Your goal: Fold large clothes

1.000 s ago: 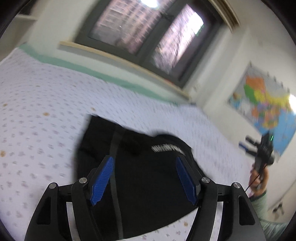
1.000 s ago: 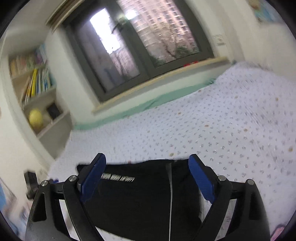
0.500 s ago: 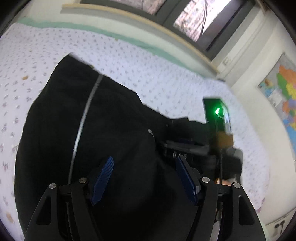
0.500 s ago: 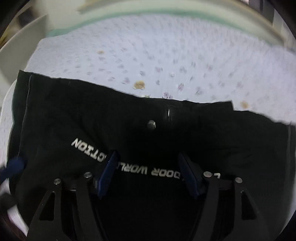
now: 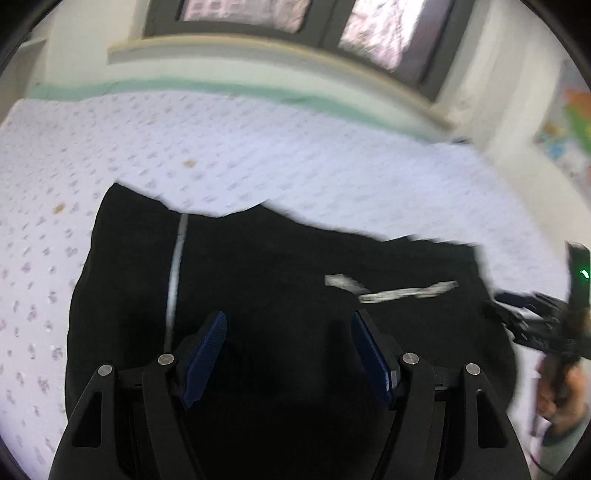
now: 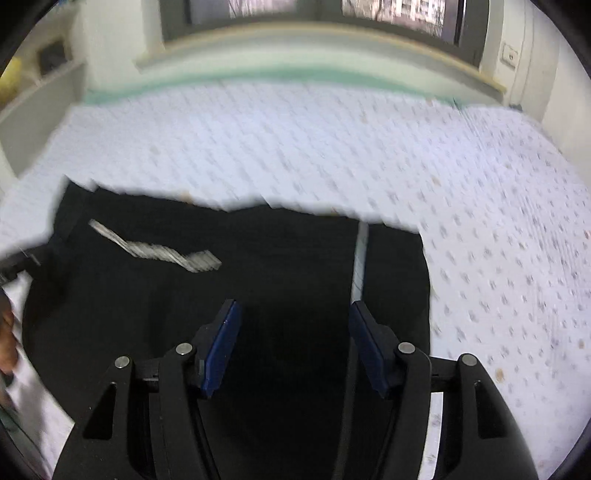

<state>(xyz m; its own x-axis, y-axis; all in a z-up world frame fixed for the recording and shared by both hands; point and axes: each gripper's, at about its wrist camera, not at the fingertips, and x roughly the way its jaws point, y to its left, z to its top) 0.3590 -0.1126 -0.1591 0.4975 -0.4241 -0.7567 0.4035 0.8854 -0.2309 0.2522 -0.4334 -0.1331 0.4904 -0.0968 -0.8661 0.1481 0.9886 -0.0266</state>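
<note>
A black garment [image 5: 280, 295] with a thin white stripe [image 5: 175, 273] and blurred white lettering [image 6: 155, 251] lies spread on the bed's dotted white sheet [image 5: 258, 147]. The left tool [image 5: 290, 343] hangs above it, blue pads wide apart, gripping nothing. The right tool [image 6: 293, 332] is likewise spread wide over the cloth, empty. A window sill [image 6: 295, 33] runs behind the bed.
</note>
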